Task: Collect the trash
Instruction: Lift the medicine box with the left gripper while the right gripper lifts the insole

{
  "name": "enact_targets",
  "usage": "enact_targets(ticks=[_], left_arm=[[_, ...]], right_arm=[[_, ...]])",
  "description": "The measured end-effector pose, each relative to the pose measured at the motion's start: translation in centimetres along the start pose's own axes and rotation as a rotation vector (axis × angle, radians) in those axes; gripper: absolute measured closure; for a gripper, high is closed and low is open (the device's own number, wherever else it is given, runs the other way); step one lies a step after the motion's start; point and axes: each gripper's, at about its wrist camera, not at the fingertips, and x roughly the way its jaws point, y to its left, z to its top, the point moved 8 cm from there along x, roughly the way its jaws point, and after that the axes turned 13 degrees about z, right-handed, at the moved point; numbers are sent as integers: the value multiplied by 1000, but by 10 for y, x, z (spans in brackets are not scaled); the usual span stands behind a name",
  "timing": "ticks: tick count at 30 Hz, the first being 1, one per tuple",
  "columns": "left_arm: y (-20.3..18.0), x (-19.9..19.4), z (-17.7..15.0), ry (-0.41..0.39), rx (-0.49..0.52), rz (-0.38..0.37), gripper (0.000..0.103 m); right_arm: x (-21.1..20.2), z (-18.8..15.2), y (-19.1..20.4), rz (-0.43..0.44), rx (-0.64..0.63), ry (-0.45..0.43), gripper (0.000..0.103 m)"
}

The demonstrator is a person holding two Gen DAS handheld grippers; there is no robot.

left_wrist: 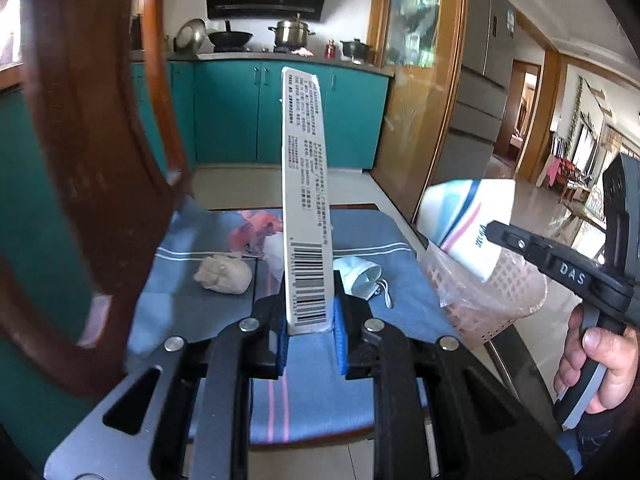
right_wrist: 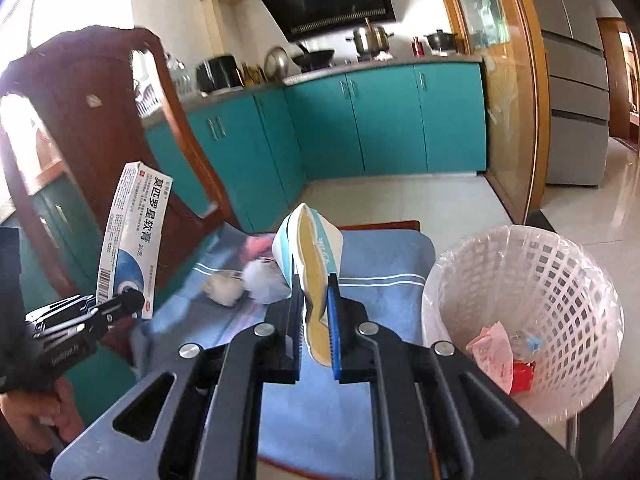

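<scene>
My left gripper (left_wrist: 310, 312) is shut on the bottom end of a long white ointment box (left_wrist: 306, 184), which stands upright above the blue cloth (left_wrist: 184, 304); the same box (right_wrist: 128, 240) shows at the left of the right wrist view. My right gripper (right_wrist: 314, 292) is shut on a squashed paper cup (right_wrist: 316, 248) with blue stripes, and this cup (left_wrist: 468, 216) hangs over the basket in the left wrist view. On the cloth lie a crumpled tissue (left_wrist: 224, 274), a face mask (left_wrist: 360, 276) and a pink wrapper (left_wrist: 252, 232).
A white mesh basket (right_wrist: 560, 280) lined with a plastic bag stands to the right of the seat, with pink and red wrappers (right_wrist: 496, 356) inside. A dark wooden chair back (left_wrist: 92, 160) rises close on the left. Teal kitchen cabinets (left_wrist: 228, 116) stand behind.
</scene>
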Motion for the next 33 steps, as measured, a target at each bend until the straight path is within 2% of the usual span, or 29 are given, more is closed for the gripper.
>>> enact_targets(ticks=[10, 33], left_arm=[[24, 12, -27, 97, -15, 25, 84], [18, 27, -34, 133, 17, 13, 84]], right_arm=[[-2, -29, 24, 12, -37, 34, 91], [3, -30, 17, 4, -31, 45, 91]])
